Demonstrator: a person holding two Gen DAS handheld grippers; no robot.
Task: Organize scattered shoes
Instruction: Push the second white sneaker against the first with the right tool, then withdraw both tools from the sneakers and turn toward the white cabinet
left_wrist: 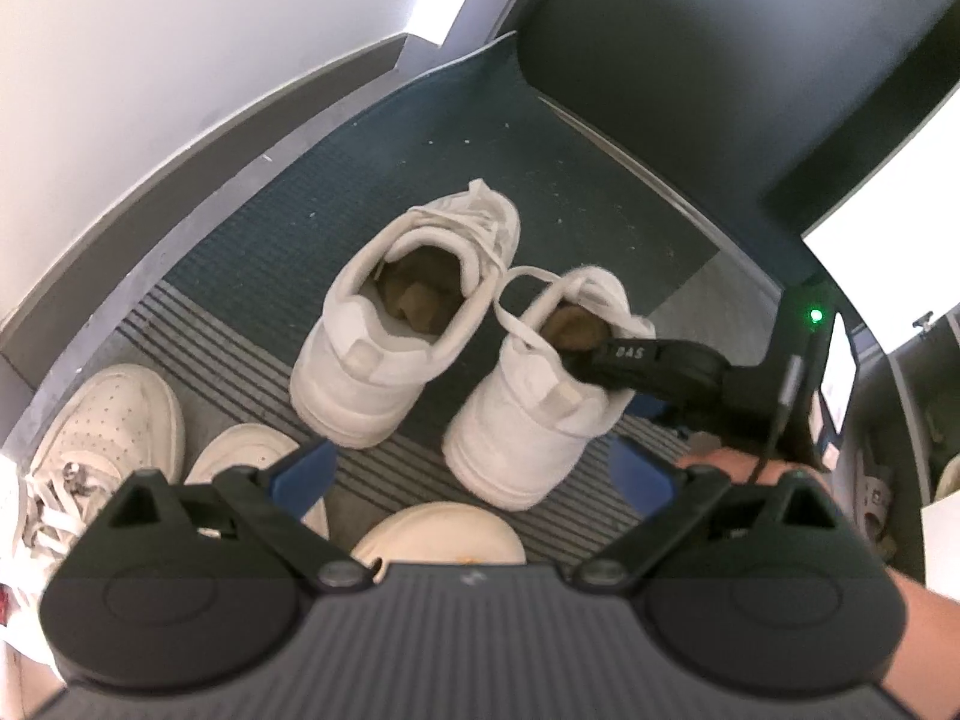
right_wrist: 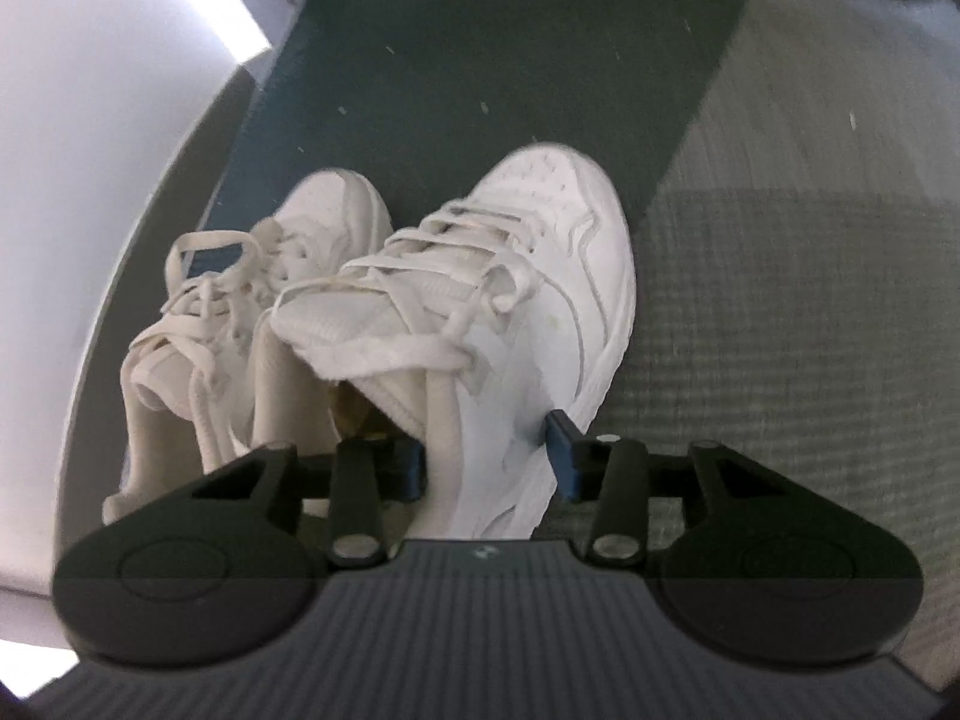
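From the left wrist, two white sneakers sit side by side on the dark floor mat (left_wrist: 288, 240), heels toward the camera, near the mat's ribbed front edge. The left sneaker (left_wrist: 396, 312) stands free. The right sneaker (left_wrist: 540, 384) has one finger of the right gripper (left_wrist: 624, 372) dipped into its collar and the other outside its right wall. The left gripper (left_wrist: 474, 468) hangs above the front edge with its jaws spread wide and nothing between them. Other pale shoes (left_wrist: 114, 438) lie off the mat's front left corner.

From the right wrist, the right gripper (right_wrist: 489, 465) is closed partway on the right sneaker's (right_wrist: 510, 276) outer collar wall, the blue pads (right_wrist: 564, 456) pressing either side of it. The left sneaker (right_wrist: 300, 252) is just beside it, toes level.

I judge this to be the placing of the second shoe of a pair. Whether it is being set down or lifted I cannot tell, since the sole's contact is hidden.

The shoes are the only containers: each opening shows a brown insole, and the right one also holds the gripper finger.
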